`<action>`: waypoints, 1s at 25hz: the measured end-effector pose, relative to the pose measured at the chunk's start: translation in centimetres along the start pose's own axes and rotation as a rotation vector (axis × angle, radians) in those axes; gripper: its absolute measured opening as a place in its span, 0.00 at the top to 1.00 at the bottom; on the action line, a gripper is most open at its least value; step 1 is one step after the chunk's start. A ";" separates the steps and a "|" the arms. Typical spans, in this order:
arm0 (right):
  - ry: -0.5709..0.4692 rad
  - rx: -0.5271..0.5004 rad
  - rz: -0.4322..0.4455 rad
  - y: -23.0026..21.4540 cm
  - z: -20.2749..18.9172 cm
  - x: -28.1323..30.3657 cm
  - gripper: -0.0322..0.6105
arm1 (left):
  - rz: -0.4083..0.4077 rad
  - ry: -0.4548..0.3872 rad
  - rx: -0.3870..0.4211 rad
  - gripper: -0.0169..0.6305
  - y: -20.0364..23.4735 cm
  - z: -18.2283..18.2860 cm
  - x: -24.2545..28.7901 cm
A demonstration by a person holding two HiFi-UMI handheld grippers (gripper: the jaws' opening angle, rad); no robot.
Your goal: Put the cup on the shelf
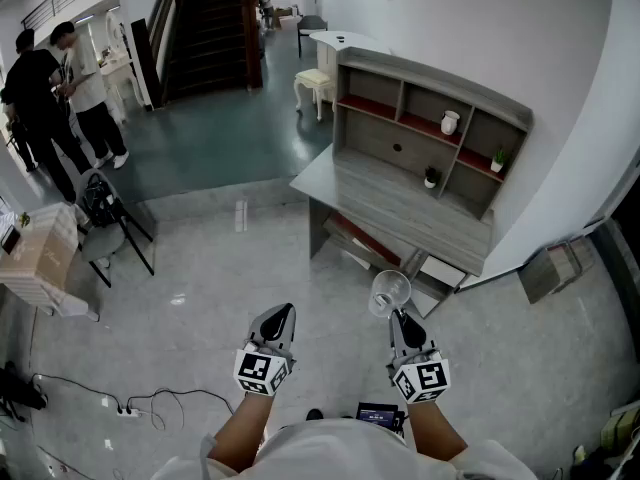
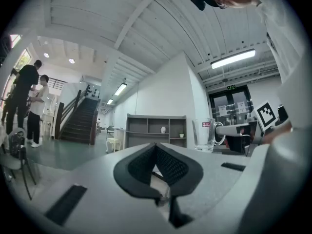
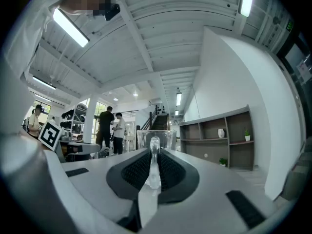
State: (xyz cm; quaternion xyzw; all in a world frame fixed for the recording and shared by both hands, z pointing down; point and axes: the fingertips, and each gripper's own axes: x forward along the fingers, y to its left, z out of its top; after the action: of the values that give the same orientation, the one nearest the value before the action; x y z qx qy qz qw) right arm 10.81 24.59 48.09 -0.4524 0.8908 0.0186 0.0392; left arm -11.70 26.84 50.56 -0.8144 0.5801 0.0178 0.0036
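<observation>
**Head view: glass cup pinched by its handle, not yet on the shelf**

Head view, looking steeply down; both grippers level, side by side over the grey floor [image 1: 200, 268], pointing toward the desk [image 1: 390, 203].

Right gripper [image 1: 397, 315]: claw pinching the handle of the cup [image 1: 389, 290]; pads pressed onto the clear handle from both sides, confirmed in the right gripper view [image 3: 153, 150], where the handle runs as a narrow glass strip between the pads and the cup [image 3: 165, 138] body stands just beyond the tips.

Cup orientation: upright; long axis vertical; mouth up, seen as a round rim from above; base down. Handle points back toward the person, into the claw; body juts forward toward the desk. Left gripper view agrees: cup [image 2: 204, 134] stands straight, handle on its right side, small red mark near the rim.

Cup location: in the air in front of the right gripper, over the floor just short of the desk's near edge, well apart from the shelf [image 1: 420, 80].

Left gripper [image 1: 283, 313]: claw pressed together, tips meeting, nothing between them [image 2: 156, 147]; beside the right gripper, apart from the cup.

Shelf: grey open compartments at the back of the desk, against the white wall; a white vase [image 1: 450, 122] in one upper compartment; shelf also visible ahead in both gripper views [image 2: 156, 117] [image 3: 209, 130].
</observation>
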 end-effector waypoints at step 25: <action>-0.044 0.021 0.019 0.7 1.2 -3.5 0.87 | -0.011 -0.051 0.017 0.96 -5.0 2.3 -2.7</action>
State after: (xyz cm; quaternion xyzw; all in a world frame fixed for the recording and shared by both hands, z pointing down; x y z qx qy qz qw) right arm 12.39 27.86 47.21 -0.4427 0.8942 0.0194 0.0635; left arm -7.94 31.11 48.32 -0.8167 0.5755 0.0336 0.0255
